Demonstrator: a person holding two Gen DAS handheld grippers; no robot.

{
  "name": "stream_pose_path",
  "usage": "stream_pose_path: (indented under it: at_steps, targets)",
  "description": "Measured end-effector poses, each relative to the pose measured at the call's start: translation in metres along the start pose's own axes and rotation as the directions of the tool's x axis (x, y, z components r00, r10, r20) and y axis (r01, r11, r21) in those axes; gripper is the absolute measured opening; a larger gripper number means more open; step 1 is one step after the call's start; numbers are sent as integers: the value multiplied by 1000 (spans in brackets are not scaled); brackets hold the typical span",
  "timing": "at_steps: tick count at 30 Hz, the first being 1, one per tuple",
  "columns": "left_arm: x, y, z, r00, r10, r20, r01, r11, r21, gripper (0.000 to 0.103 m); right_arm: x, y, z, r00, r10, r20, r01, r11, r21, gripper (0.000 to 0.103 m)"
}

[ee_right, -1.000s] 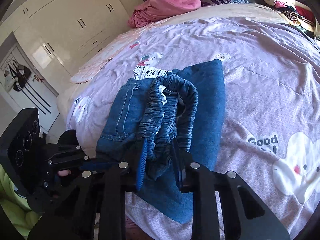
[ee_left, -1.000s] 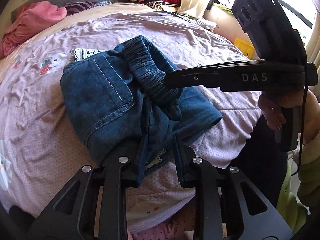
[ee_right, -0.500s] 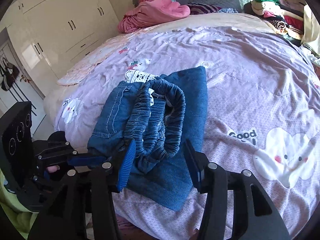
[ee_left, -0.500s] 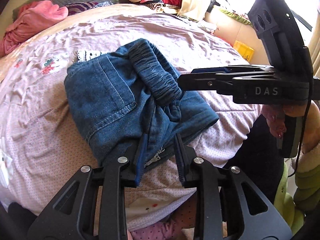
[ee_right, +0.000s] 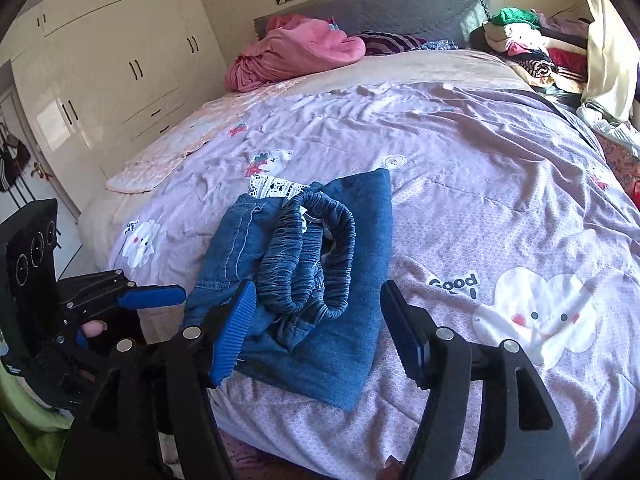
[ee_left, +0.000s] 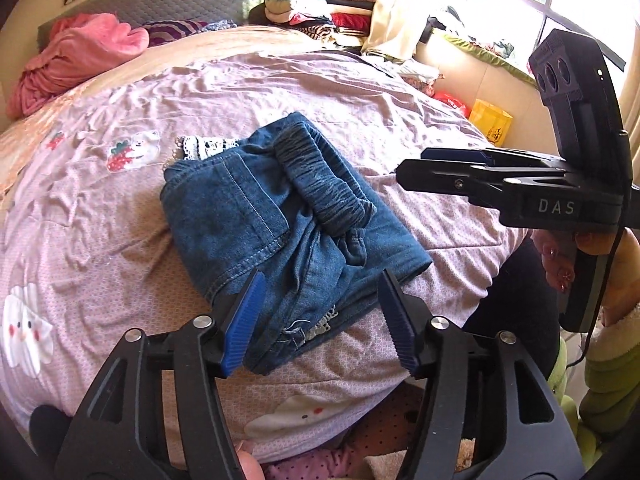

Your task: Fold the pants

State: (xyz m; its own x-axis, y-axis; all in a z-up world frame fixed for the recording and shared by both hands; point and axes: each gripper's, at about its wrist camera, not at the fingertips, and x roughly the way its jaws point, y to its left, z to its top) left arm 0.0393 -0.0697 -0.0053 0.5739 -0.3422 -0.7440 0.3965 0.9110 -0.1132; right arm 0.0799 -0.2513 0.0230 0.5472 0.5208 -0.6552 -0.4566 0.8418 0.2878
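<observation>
The blue denim pants (ee_left: pixel 280 216) lie folded in a compact bundle on the lilac bedspread (ee_left: pixel 100 208), elastic waistband on top; they also show in the right wrist view (ee_right: pixel 312 276). My left gripper (ee_left: pixel 320 320) is open and empty, its blue pads either side of the bundle's near edge. It also shows in the right wrist view (ee_right: pixel 152 296), at the left. My right gripper (ee_right: pixel 320 328) is open and empty just short of the waistband. It also shows in the left wrist view (ee_left: pixel 448 164), at the right of the pants.
A pink blanket (ee_right: pixel 296 56) lies by the grey headboard. Stacked clothes (ee_right: pixel 528 40) sit at the bed's far right. White wardrobes (ee_right: pixel 112 72) stand to the left. A yellow bag (ee_left: pixel 490 120) and a window sill are beside the bed. The bed's edge runs just below the pants.
Both grippers let go of the pants, opened wide and drew back. The folded bundle stays on the bed.
</observation>
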Motion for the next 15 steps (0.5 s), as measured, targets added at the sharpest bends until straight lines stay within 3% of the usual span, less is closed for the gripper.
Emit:
stream_pose_path:
  at_steps: [4, 15]
  targets:
    - [-3, 4, 3, 1000, 20, 10, -19, 1000, -9, 65, -7, -2, 0, 1000, -20, 23, 20, 1000, 5, 72]
    - [-8, 21, 10, 998, 59, 32, -57, 997, -55, 85, -16, -6, 2, 995, -74, 72, 73, 997, 19, 88]
